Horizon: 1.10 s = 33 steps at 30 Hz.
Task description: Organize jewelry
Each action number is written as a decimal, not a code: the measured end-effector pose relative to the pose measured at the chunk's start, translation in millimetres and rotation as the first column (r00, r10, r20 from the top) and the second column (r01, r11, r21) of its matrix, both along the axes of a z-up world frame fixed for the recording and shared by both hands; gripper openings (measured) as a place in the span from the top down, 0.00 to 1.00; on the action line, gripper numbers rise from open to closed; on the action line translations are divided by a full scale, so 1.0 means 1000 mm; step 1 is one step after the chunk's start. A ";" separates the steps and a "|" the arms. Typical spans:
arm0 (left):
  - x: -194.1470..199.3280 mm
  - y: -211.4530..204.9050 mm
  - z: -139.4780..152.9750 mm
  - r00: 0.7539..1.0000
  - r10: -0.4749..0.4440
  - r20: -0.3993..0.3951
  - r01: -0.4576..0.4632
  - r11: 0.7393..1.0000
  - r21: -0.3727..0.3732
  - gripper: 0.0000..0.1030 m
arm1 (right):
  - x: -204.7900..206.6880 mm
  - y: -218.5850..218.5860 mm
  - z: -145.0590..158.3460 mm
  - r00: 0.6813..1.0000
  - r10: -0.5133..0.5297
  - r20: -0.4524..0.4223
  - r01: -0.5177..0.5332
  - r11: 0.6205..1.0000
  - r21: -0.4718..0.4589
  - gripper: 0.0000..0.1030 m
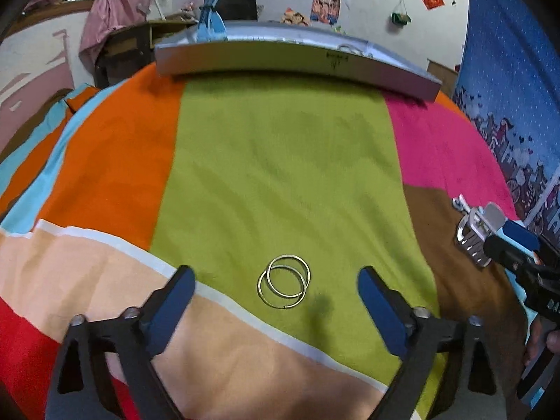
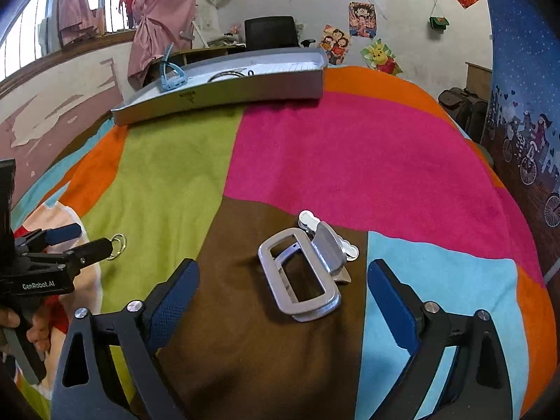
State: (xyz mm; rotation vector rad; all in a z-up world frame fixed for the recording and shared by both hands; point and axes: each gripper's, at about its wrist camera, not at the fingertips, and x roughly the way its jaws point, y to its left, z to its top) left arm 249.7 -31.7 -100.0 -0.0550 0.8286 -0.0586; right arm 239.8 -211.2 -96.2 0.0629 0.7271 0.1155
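Note:
Two thin metal hoop rings (image 1: 284, 281) lie overlapping on the green patch of a patchwork cover. My left gripper (image 1: 276, 274) hangs just above them, open, one blue pad on each side, touching nothing. A silver claw hair clip (image 2: 304, 273) rests on the brown patch with a small shiny clip (image 2: 308, 218) behind it. My right gripper (image 2: 283, 269) is open around the claw clip, pads clear of it. In the right wrist view the left gripper (image 2: 94, 236) and the rings (image 2: 118, 245) show at the far left. In the left wrist view the claw clip (image 1: 472, 238) sits at the right edge.
A long grey tray (image 2: 217, 94) stands at the far edge of the cover, with a light blue hair clip (image 2: 171, 77) on its left end and thin bangles (image 2: 227, 75) inside. A blue patterned curtain (image 2: 525, 105) hangs on the right. A hand (image 2: 35, 332) holds the left gripper's handle.

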 end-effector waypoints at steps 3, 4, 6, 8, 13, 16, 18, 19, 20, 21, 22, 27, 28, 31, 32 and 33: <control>0.003 -0.003 -0.007 1.000 -0.006 -0.029 0.006 1.000 0.018 0.29 | 0.006 0.001 -0.007 1.000 0.007 -0.027 -0.007 1.000 0.006 0.26; 0.004 -0.005 -0.009 0.999 -0.006 -0.039 0.007 1.000 0.026 0.34 | 0.008 0.002 -0.008 0.999 0.010 -0.036 -0.009 1.000 0.010 0.27; 0.006 -0.007 -0.012 0.999 -0.005 -0.054 0.007 0.999 0.046 0.42 | 0.011 0.003 -0.012 0.999 0.010 -0.052 -0.009 1.000 0.015 0.33; 0.006 -0.010 -0.014 0.998 -0.011 -0.060 0.014 0.998 0.056 0.54 | 0.015 0.002 -0.014 0.998 0.014 -0.059 -0.012 0.999 0.032 0.37; 0.003 -0.020 -0.016 0.996 -0.048 -0.071 0.053 0.996 0.073 0.71 | 0.017 0.006 -0.017 0.998 0.016 -0.066 -0.014 0.999 0.029 0.50; 0.003 -0.016 -0.014 0.997 -0.050 -0.067 0.054 0.997 0.054 0.71 | 0.014 0.009 -0.017 0.998 0.029 -0.057 -0.028 0.999 0.024 0.52; 0.000 -0.012 -0.013 0.997 -0.054 -0.064 0.056 0.998 0.030 0.71 | 0.012 0.012 -0.016 0.998 0.041 -0.051 -0.040 0.999 0.029 0.52; -0.002 -0.011 -0.012 0.996 -0.059 -0.062 0.060 0.998 0.014 0.71 | 0.011 0.011 -0.015 0.998 0.047 -0.048 -0.046 0.998 0.034 0.52; -0.006 -0.007 -0.011 0.996 -0.065 -0.060 0.065 0.998 -0.001 0.71 | 0.009 0.012 -0.014 0.998 0.052 -0.047 -0.050 0.998 0.037 0.53; -0.008 -0.007 -0.010 0.996 -0.071 -0.060 0.070 0.997 -0.011 0.71 | 0.006 0.012 -0.014 0.997 0.056 -0.047 -0.054 0.998 0.041 0.53; -0.011 -0.007 -0.010 0.995 -0.080 -0.059 0.079 0.997 -0.022 0.71 | 0.002 0.013 -0.013 0.997 0.064 -0.048 -0.062 0.997 0.051 0.53; -0.028 -0.009 -0.005 0.992 -0.114 -0.048 0.111 0.993 -0.045 0.71 | -0.019 0.014 -0.012 0.994 0.096 -0.045 -0.091 0.992 0.089 0.54; -0.031 -0.011 -0.004 0.992 -0.118 -0.047 0.116 0.992 -0.046 0.71 | -0.022 0.013 -0.012 0.994 0.101 -0.044 -0.097 0.991 0.093 0.54; -0.042 -0.016 0.000 0.990 -0.132 -0.042 0.130 0.990 -0.047 0.71 | -0.032 0.012 -0.009 0.993 0.111 -0.034 -0.107 0.989 0.103 0.54; -0.044 -0.017 0.002 0.990 -0.134 -0.041 0.132 0.990 -0.048 0.71 | -0.035 0.012 -0.008 0.993 0.113 -0.029 -0.110 0.988 0.107 0.54; -0.047 -0.019 0.002 0.990 -0.135 -0.038 0.133 0.990 -0.049 0.71 | -0.037 0.011 -0.007 0.993 0.115 -0.024 -0.112 0.988 0.111 0.54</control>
